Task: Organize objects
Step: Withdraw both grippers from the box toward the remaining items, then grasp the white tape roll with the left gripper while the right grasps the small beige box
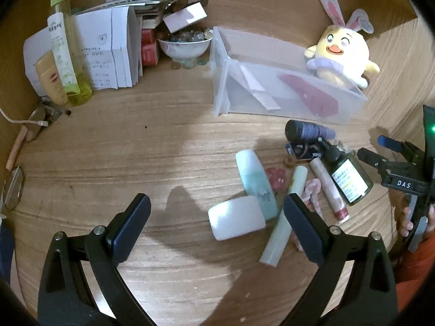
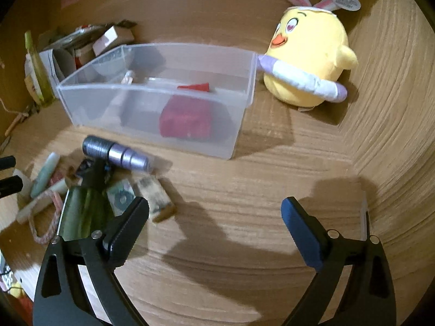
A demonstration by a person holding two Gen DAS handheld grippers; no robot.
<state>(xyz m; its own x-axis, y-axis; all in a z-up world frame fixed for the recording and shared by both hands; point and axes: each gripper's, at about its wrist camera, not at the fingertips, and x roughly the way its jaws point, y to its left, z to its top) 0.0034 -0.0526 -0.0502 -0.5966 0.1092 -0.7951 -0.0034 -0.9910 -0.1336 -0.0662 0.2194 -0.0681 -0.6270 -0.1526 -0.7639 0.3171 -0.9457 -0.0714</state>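
While both grippers' fingers [image 1: 217, 214] [image 2: 214, 214] gape empty, frosted translucent bin [image 2: 152, 114], red pouch [image 2: 187, 121] inside.

My left wrist camera looks steeply down along its fingers [image 1: 141, 209] at the wooden desk [image 1: 136, 149], close above the heap of small toiletries [image 1: 299, 179]. My right wrist camera tilts down likewise from further right, nearer the clear plastic bin [image 2: 152, 92]. Both views share the bin [image 1: 285, 95], the yellow plush chick [image 1: 339, 54] [image 2: 307, 54] and the dark green bottle [image 1: 350, 176] [image 2: 81, 212].
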